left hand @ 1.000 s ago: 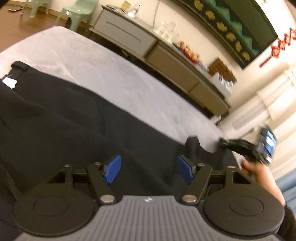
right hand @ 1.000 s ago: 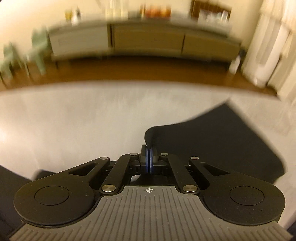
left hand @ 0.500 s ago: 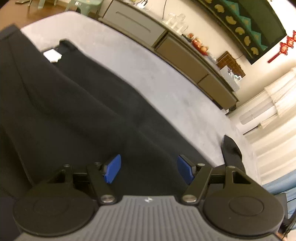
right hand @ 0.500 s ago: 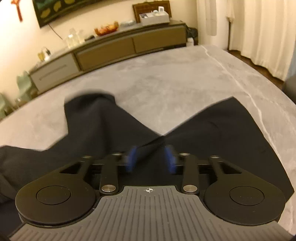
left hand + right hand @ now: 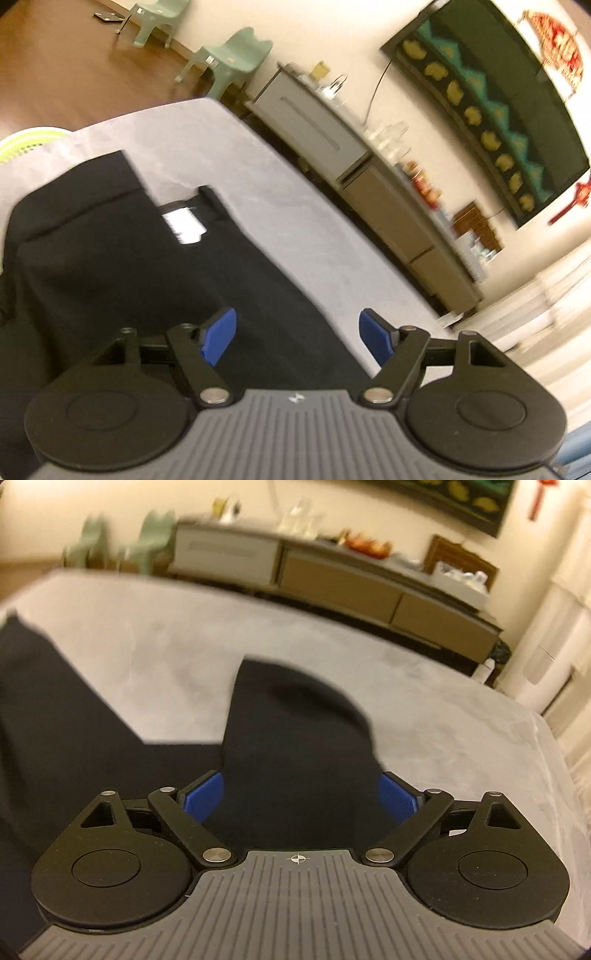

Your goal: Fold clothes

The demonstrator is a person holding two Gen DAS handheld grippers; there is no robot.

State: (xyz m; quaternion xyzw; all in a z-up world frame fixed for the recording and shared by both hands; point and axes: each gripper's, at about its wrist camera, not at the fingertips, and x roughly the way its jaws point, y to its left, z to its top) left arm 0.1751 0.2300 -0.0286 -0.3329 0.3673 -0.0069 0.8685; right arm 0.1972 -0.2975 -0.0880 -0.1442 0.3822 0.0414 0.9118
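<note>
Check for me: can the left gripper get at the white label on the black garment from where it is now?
Probably yes. The left gripper is open and holds nothing, and the white label lies exposed on top of the black garment, ahead and to its left. Only flat cloth lies between them.

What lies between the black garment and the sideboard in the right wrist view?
Bare grey tabletop stretches from the black garment to its far edge; then a dark gap before the sideboard.

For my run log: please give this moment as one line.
task: fold clothes | left tongs: open, empty | right tongs: open, empty | black garment: on grey table
</note>
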